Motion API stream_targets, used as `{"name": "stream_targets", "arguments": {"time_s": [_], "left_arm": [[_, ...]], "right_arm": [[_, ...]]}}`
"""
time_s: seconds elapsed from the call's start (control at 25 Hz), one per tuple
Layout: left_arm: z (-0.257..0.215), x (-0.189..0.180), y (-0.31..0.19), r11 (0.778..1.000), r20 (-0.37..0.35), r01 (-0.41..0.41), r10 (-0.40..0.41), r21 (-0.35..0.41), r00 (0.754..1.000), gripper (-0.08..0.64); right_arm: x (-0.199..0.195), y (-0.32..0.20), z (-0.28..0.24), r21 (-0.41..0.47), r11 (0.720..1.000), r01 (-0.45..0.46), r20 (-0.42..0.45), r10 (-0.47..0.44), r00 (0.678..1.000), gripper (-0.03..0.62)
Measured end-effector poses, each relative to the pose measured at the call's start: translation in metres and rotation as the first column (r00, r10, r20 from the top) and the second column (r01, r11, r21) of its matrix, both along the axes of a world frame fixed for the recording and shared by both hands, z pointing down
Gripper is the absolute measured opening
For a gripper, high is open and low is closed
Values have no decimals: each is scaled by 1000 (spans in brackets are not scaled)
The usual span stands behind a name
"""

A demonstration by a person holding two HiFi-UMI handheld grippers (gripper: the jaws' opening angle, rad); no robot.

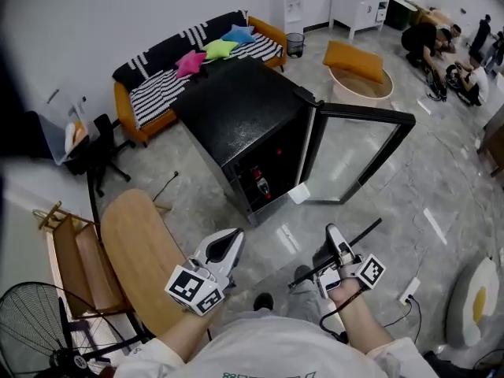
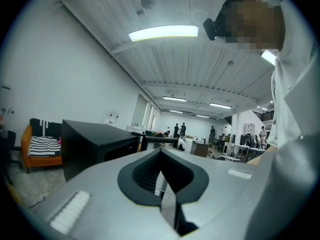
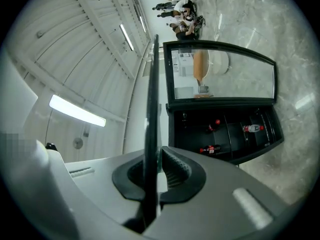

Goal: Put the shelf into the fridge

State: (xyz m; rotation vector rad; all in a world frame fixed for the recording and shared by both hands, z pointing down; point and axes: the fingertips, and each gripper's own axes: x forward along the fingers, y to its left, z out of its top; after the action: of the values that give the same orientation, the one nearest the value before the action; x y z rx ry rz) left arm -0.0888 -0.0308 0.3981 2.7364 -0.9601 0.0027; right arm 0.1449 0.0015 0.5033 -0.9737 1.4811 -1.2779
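Black thin-rimmed flat shelf [image 3: 150, 109] pinched edgewise in ribbed right tongs [image 1: 334, 235]; left tongs [image 1: 235, 236] pressed together, empty

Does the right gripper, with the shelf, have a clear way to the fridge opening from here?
Probably yes: the door stands wide open and only open floor lies between the right gripper and the fridge, though you'd need to step closer.

The head view looked steeply down on the nearby open fridge [image 1: 260, 132], which both gripper views also faced from lower down, the right one rolled sideways.
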Motion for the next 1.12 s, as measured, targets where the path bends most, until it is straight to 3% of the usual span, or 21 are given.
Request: {"name": "stream_targets", "arguments": {"time_s": [0.2,0.52,0.84,1.12], "left_arm": [[1,10,-19,992,9,126,-126,-8,992,-4],[-6,37,-42,959,13,283,-283,-13,959,-4],[-1,32,-52,938,28,346,-345,-38,938,-5],[1,18,-70,939,27,339,-338,-55,941,-5]], "right_arm": [[14,-40,8,-15,994,104,33,-104,994,14],[45,-99,19,-47,974,222,39,-220,975,15],[38,-140,32,-62,963,263,63,-259,964,15],[21,-157,55,-106,961,257,49,-253,966,15]]}}
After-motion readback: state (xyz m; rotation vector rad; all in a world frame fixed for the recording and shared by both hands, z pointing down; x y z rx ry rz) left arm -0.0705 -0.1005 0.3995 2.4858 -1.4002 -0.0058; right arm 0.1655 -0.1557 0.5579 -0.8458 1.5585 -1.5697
